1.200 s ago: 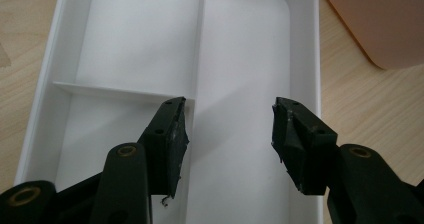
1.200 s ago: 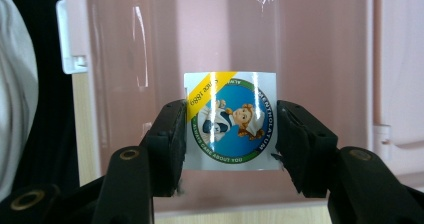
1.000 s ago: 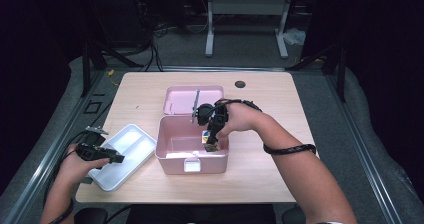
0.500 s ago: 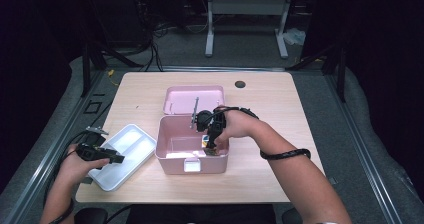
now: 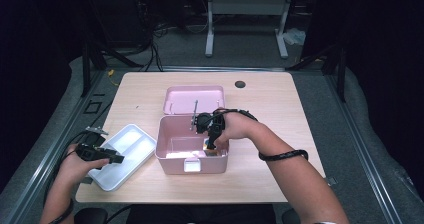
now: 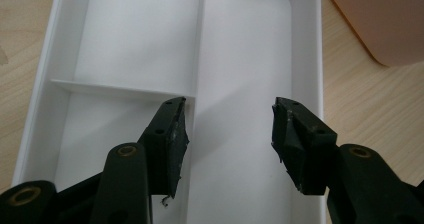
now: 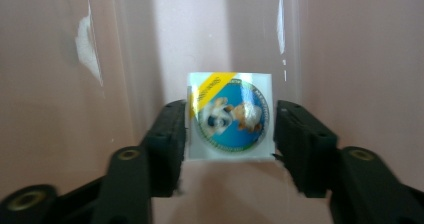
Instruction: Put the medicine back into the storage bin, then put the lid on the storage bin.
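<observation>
A pink box [image 5: 167,156] stands open at the table's middle, its lid [image 5: 195,99] lying behind it. My right gripper [image 5: 210,145] points down into the box near its right wall. In the right gripper view the gripper [image 7: 230,134] is shut on a small square packet [image 7: 230,116] with a blue round picture and a yellow corner, both pads against its sides, and the pink box floor [image 7: 60,134] lies behind it. My left gripper [image 5: 117,159] rests over the near end of a white divided tray [image 5: 127,141]. It [image 6: 230,129] stands open and holds nothing above the tray's compartments [image 6: 140,39].
The tray lies left of the box, close to the table's front left edge. A corner of the pink box [image 6: 385,24] lies close to the tray's side. A thin metal bar [image 5: 194,113] stands at the box's back rim. A dark round hole [image 5: 240,84] marks the far tabletop.
My right hand has sunk lower into the pink box with the packet. The left hand and the tray have stayed where they were.
</observation>
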Action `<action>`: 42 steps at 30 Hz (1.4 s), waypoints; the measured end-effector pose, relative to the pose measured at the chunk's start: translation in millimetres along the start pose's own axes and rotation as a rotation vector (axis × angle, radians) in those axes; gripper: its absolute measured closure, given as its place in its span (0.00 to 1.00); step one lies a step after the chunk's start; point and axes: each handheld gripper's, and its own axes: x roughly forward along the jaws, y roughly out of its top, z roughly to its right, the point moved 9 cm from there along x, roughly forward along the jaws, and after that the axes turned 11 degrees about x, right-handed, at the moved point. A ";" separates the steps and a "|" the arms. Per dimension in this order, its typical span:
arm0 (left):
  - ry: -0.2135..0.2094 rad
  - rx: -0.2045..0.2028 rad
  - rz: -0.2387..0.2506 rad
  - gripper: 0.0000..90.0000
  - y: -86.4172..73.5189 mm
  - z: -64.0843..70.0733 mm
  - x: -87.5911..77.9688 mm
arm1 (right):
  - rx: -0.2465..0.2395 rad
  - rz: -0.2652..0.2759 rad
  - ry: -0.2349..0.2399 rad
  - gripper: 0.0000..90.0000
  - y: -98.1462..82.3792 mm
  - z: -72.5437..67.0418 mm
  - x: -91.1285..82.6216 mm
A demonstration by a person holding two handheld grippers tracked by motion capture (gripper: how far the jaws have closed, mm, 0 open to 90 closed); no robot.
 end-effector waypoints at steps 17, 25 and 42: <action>0.015 0.011 -0.014 0.54 -3.3 -0.2 0.3 | 0.048 0.066 -0.013 0.55 -17.9 1.1 -58.0; 0.024 0.003 -0.019 0.57 -3.4 1.6 -0.5 | 0.123 0.108 -0.049 0.56 -53.4 17.8 -80.8; 0.077 0.064 -0.196 0.64 -3.7 -7.9 5.5 | 0.314 0.187 -0.068 0.55 -117.2 28.6 -57.2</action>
